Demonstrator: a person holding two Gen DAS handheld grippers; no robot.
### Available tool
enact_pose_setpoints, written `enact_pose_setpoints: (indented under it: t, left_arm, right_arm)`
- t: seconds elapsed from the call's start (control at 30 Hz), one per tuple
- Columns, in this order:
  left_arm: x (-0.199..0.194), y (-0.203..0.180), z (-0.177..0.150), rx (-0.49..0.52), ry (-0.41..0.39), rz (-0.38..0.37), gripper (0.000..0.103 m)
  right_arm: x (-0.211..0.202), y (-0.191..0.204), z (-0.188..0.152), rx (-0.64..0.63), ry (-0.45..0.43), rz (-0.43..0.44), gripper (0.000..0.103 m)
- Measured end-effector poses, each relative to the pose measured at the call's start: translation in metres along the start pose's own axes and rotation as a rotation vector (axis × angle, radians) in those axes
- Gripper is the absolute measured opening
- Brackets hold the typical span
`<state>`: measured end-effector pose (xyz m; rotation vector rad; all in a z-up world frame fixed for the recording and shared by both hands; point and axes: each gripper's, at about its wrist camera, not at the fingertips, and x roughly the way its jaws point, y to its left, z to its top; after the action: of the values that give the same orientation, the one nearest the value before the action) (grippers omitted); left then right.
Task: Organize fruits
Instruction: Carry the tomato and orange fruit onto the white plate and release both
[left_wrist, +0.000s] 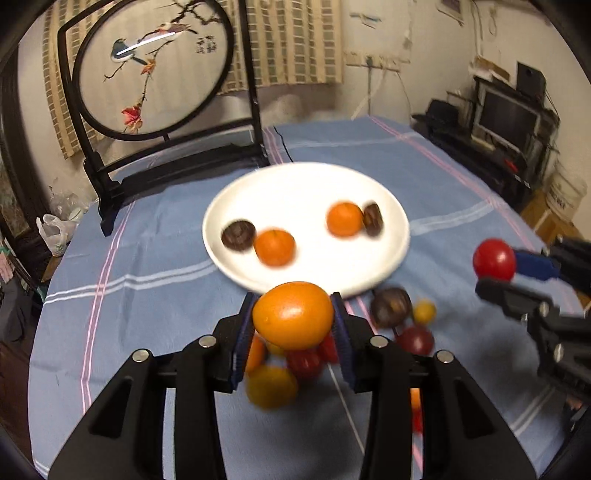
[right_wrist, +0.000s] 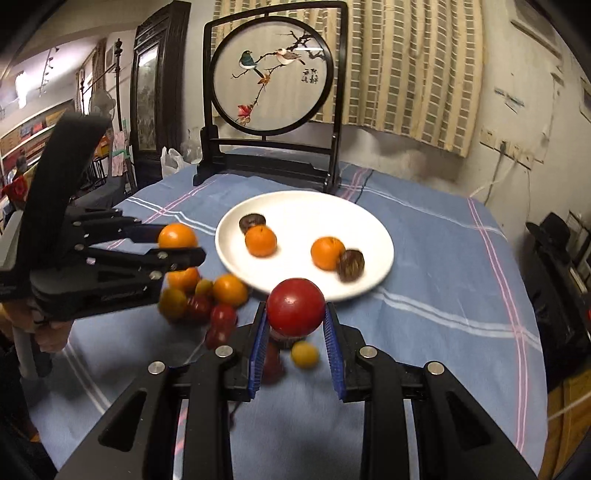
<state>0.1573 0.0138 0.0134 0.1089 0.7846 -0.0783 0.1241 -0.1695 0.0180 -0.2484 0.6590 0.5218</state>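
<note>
My left gripper (left_wrist: 293, 317) is shut on an orange fruit (left_wrist: 293, 315), held above the cloth just short of the white plate (left_wrist: 388, 221). My right gripper (right_wrist: 295, 314) is shut on a red tomato (right_wrist: 295, 306), also lifted in front of the plate (right_wrist: 376, 236). On the plate lie two small oranges (left_wrist: 274, 246) (left_wrist: 344, 218) and two dark brown fruits (left_wrist: 238, 235) (left_wrist: 372, 219). A loose pile of fruits (right_wrist: 207, 295), red, yellow and orange, lies on the cloth below the grippers. Each gripper shows in the other's view: the right one (left_wrist: 495, 275), the left one (right_wrist: 181, 245).
A blue striped tablecloth (left_wrist: 147, 258) covers the table. A black-framed round bird screen (right_wrist: 273, 81) stands upright behind the plate. A white plastic bag (left_wrist: 55, 229) sits off the table's far left edge. A hand (right_wrist: 51, 332) grips the left tool's handle.
</note>
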Motion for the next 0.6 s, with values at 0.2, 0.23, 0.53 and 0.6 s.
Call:
enact_pose_setpoints:
  t: [0.2, 0.23, 0.53, 0.6]
  left_arm:
    - [0.045, 0.022, 0.023, -0.042, 0.036, 0.051, 0.039]
    - [0.054, 0.026, 0.025, -0.049, 0.049, 0.055, 0.039]
    - [0.098, 0.044, 0.032, -0.061, 0.086, 0.084, 0.039]
    - [0.101, 0.046, 0.036, -0.062, 0.082, 0.076, 0.039]
  right_arm:
    - [0.050, -0.006, 0.021, 0.013, 0.062, -0.005, 0.030]
    - [0.060, -0.009, 0.024, 0.020, 0.074, -0.005, 0.030]
    - [0.120, -0.022, 0.032, 0.084, 0.182, -0.003, 0.032]
    - [0.124, -0.024, 0.033, 0.103, 0.182, 0.012, 0.037]
